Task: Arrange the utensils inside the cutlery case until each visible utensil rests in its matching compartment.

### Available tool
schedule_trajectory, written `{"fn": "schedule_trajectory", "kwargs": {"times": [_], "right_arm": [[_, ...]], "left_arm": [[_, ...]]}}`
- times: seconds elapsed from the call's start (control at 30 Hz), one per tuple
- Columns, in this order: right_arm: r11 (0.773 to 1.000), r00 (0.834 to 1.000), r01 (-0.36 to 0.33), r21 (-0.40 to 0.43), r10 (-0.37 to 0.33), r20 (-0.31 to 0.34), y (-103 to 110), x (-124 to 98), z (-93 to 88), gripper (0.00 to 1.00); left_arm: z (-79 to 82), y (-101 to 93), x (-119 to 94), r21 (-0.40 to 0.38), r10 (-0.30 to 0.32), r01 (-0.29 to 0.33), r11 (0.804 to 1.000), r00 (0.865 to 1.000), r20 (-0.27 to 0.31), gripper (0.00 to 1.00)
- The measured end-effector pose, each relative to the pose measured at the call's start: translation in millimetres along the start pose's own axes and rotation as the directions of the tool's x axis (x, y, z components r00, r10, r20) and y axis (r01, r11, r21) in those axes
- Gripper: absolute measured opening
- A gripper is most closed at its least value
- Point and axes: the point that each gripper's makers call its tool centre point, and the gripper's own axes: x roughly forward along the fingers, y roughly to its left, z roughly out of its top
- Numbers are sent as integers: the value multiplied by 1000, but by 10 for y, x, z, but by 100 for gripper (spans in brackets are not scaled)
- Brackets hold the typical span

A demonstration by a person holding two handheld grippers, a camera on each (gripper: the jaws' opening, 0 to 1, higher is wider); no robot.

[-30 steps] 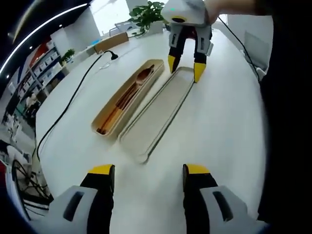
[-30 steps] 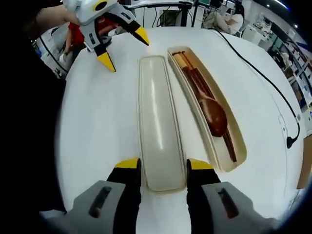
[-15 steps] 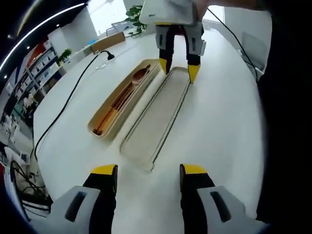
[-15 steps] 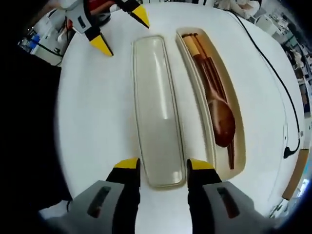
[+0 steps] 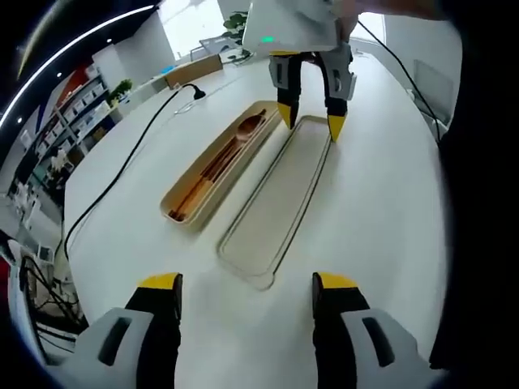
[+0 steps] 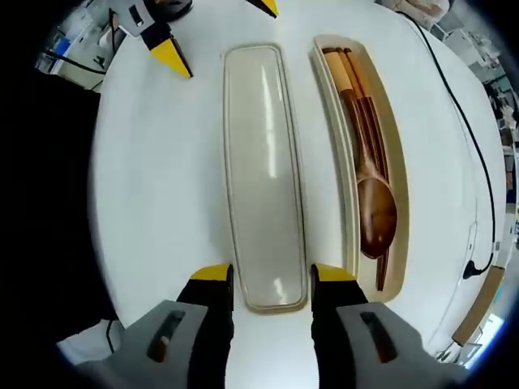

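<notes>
A beige cutlery case (image 6: pixel 396 186) (image 5: pixel 188 185) lies open on the white table, and in it rest a brown wooden spoon (image 6: pixel 375 212) (image 5: pixel 243 130) and wooden chopsticks (image 6: pixel 366 113) (image 5: pixel 203 174). Its long lid (image 6: pixel 263 174) (image 5: pixel 280 198) lies beside it, inside up. My right gripper (image 6: pixel 272 275) is open, its two fingers straddling the lid's near end; seen from the left gripper view, the right gripper (image 5: pixel 310 120) stands over the lid's far end. My left gripper (image 5: pixel 247 284) is open just short of the lid's other end; its yellow fingertips (image 6: pixel 170 57) show at the top of the right gripper view.
A black cable (image 5: pixel 122 166) (image 6: pixel 458 121) runs across the table beside the case. A potted plant (image 5: pixel 237 19) and a wooden box (image 5: pixel 193 69) stand at the table's far side. Shelves (image 5: pixel 65 121) line the room on the left.
The right gripper view has risen and tilted down over the lid. The left gripper has drawn back slightly. Case, lid and utensils have not moved.
</notes>
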Motion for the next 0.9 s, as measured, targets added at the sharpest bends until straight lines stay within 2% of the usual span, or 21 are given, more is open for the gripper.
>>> {"fn": "schedule_trajectory", "kwargs": {"times": [0.17, 0.23, 0.37, 0.5, 0.57, 0.7, 0.77, 0.87, 0.9], "right_arm": [[1000, 999, 5, 22, -6, 44, 1, -10, -8, 33], [1000, 999, 3, 18, -4, 52, -1, -6, -8, 33], [1000, 998, -16, -2, 16, 67, -9, -10, -10, 32], [999, 996, -38, -5, 39, 79, -9, -15, -17, 32], [999, 996, -38, -7, 38, 75, -8, -10, -13, 32], [999, 997, -36, -16, 37, 61, -18, -9, -16, 32], [998, 994, -66, 11, 64, 89, -15, -24, -11, 32], [990, 981, -131, 53, 122, 151, -12, -51, -2, 32], [986, 976, -152, 73, 138, 170, -14, -57, 3, 32]], "left_arm": [[16, -80, 11, -14, -21, 20, 1000, 999, -27, 65], [47, -92, 20, 47, -30, 32, 998, 999, -33, 64], [58, -124, 42, 41, -64, 66, 997, 996, -61, 62], [91, -122, 43, 132, -69, 79, 988, 995, -78, 65], [139, -123, 46, 204, -62, 76, 976, 995, -71, 66], [171, -147, 52, 242, -68, 84, 967, 995, -75, 65], [188, -159, 58, 258, -68, 87, 962, 994, -82, 64], [236, -231, 66, 351, -79, 99, 931, 994, -72, 56], [234, -268, 57, 389, -83, 111, 915, 993, -87, 54]]}}
